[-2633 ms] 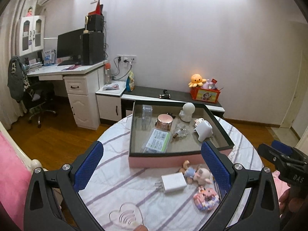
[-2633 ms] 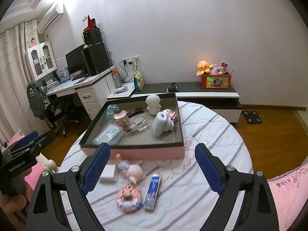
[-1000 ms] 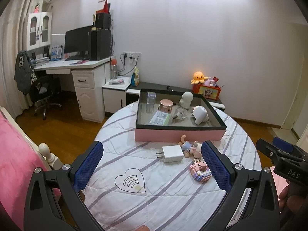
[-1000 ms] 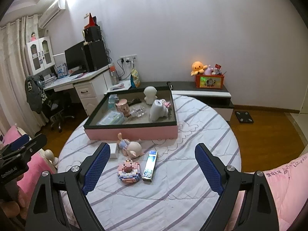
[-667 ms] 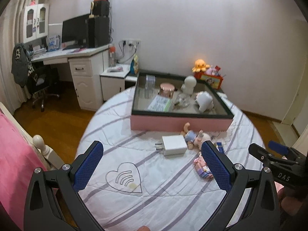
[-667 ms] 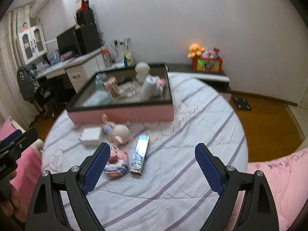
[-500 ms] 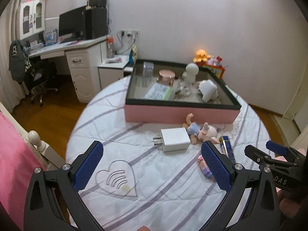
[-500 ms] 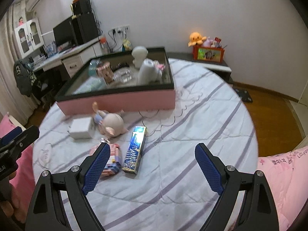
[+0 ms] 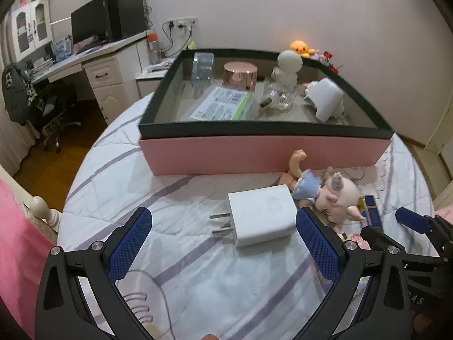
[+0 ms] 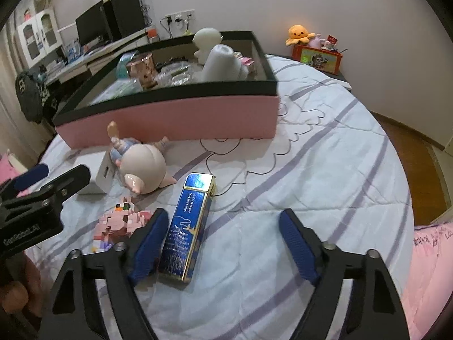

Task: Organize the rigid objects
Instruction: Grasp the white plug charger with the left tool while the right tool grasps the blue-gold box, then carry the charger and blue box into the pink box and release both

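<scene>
Fingers of my right gripper (image 10: 220, 243) were spread wide over the blue foil box (image 10: 188, 226) lying flat on the bedspread (image 10: 325, 153); it looked stiff, light, slick, best pinched across its long sides; my left gripper (image 9: 223, 246) gaped empty before the white charger (image 9: 262, 218).

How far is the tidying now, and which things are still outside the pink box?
Several items already lie in the pink box. Nothing is held: the left gripper is open before the white charger, the right gripper open around the blue box. The doll and brick toy also wait.

"GenRobot.AI" on left tool (image 10: 31, 215)
</scene>
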`<state>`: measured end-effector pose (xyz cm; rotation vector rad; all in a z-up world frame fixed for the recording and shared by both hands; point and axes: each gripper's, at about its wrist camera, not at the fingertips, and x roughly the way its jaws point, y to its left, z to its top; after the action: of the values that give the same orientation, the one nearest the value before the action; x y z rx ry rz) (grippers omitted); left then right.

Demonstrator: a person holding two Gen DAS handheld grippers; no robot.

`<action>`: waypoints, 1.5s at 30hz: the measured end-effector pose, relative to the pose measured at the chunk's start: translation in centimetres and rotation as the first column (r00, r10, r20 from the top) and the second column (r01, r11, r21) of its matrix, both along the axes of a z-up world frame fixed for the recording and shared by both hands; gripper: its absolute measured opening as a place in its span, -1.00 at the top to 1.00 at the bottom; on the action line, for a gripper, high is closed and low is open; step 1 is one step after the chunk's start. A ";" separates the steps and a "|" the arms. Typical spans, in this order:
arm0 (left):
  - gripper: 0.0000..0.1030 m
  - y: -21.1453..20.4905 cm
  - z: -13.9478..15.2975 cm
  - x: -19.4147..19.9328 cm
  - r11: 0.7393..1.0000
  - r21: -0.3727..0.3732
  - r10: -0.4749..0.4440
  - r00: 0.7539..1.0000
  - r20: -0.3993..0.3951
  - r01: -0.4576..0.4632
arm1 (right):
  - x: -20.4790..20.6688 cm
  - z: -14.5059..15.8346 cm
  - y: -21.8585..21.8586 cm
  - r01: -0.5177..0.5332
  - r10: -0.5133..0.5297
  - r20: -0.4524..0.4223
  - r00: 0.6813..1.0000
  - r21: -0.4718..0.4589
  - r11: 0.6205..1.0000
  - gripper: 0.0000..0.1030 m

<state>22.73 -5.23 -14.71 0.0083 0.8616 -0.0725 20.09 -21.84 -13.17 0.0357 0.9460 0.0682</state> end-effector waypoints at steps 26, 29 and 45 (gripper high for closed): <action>-0.36 0.8 -0.5 -1.3 0.992 -0.096 -0.081 0.996 -0.029 0.078 | -1.3 1.1 0.0 -0.101 0.100 0.041 0.994 0.034 0.994 0.60; -0.36 1.5 0.4 -1.9 0.992 -0.103 -0.070 0.998 -0.009 0.068 | -1.6 2.1 -0.2 -0.105 0.102 0.060 0.993 0.055 0.993 0.60; -0.36 3.6 8.2 0.4 0.990 -0.118 -0.056 0.982 0.179 0.078 | 2.2 10.4 0.3 -0.166 0.141 0.251 0.958 0.082 0.983 0.60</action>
<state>23.16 -1.66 -6.46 -0.0722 0.6796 -0.1861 22.31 -21.49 -2.74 0.0472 0.6967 0.2600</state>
